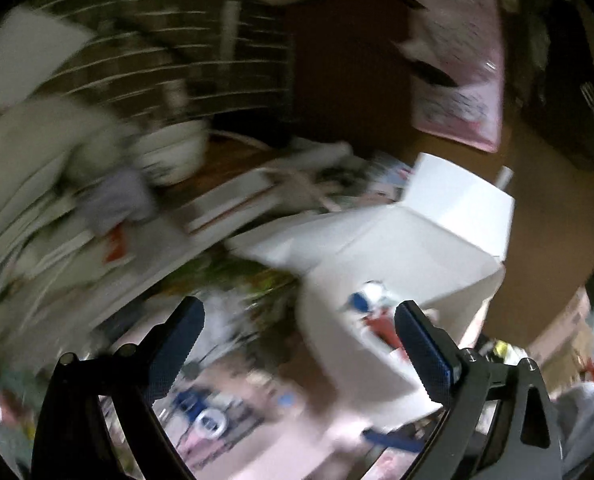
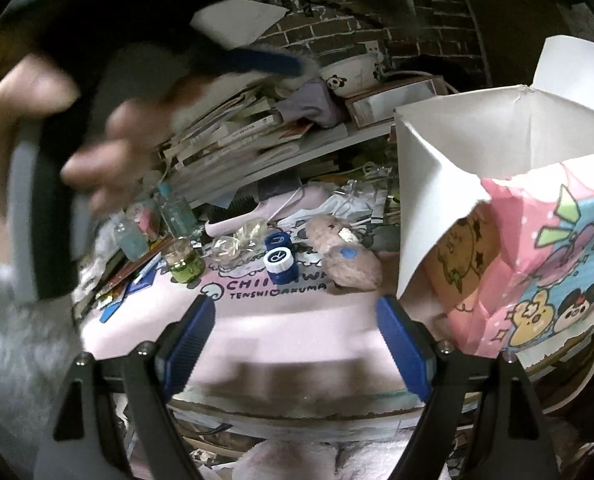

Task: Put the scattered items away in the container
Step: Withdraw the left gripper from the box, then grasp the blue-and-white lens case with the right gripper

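A: Plush toy (image 2: 351, 266) lies at twelve o'clock from the right gripper (image 2: 299, 334), beside the blue case (image 2: 279, 265); paper bag (image 2: 497, 184) at two o'clock.

B: Soft, light, I'd judge; pinch its middle. Right jaws wide, empty. Left gripper (image 1: 297, 344) gapes empty too.

Both grippers, left (image 1: 297, 344) and right (image 2: 297, 336), apparently gape empty.

A pink printed mat (image 2: 297, 320) covers the table, bearing a blue-and-white lens case (image 2: 279, 261), two brownish plush toys (image 2: 347, 258), a green-filled jar (image 2: 185, 262), clear bottles (image 2: 175, 209) and the paper bag (image 2: 517, 240)
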